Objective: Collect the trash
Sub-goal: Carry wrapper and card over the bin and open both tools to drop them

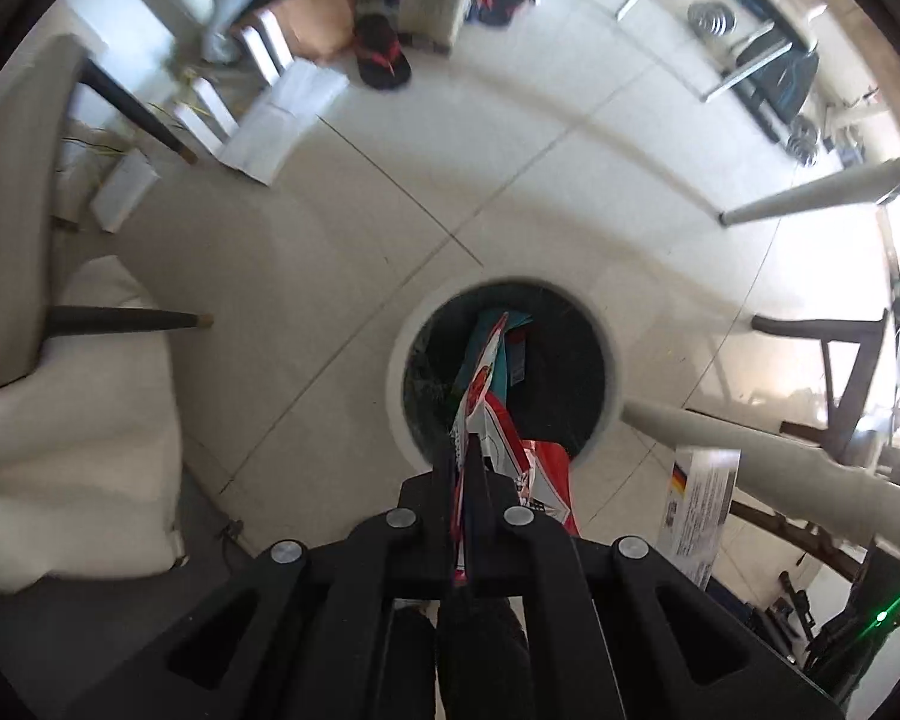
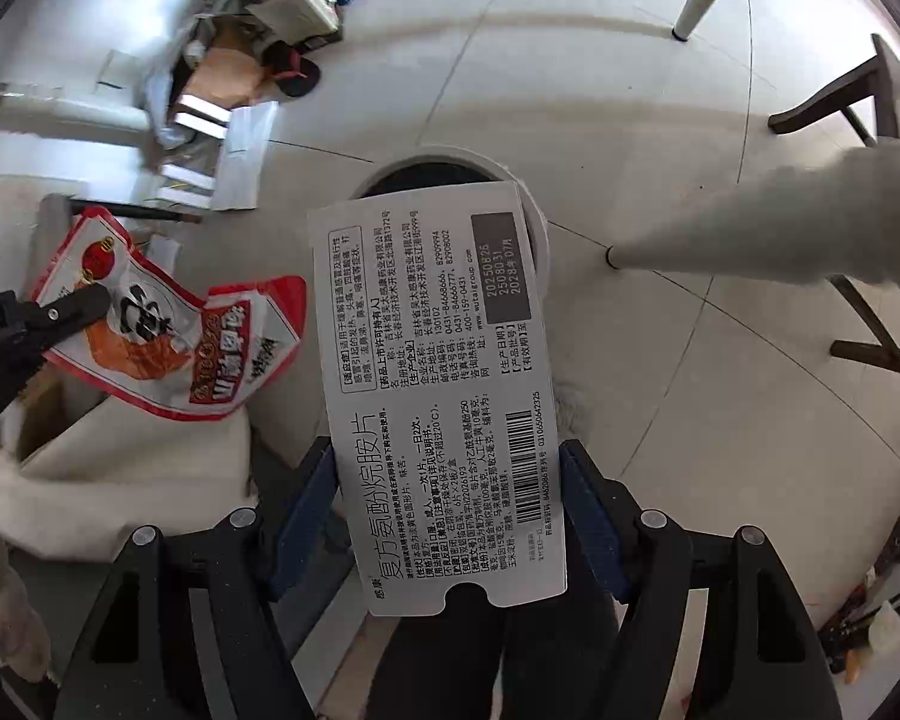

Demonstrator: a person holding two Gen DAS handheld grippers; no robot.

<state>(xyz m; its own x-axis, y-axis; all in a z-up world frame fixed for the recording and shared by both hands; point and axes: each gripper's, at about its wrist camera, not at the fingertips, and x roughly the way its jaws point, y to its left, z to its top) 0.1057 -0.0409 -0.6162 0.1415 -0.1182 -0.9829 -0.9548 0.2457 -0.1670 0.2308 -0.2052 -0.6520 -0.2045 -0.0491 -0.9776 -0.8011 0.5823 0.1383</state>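
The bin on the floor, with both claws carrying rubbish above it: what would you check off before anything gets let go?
1. Left gripper shut on the snack wrapper: ok.
2. Right gripper clamped on the medicine box: ok, pads on both long edges.
3. Bin mouth unobstructed: ok, open, some trash already inside.
4. Wrapper over the opening: ok, in the left wrist view it hangs over the mouth.
5. Box over the opening: cannot tell, it hides most of the bin.
6. White table leg clear of the box: ok, off to the side.

Snack wrapper [image 1: 486, 414] and box [image 2: 432, 384] hang apparently above bin [image 1: 609, 360].
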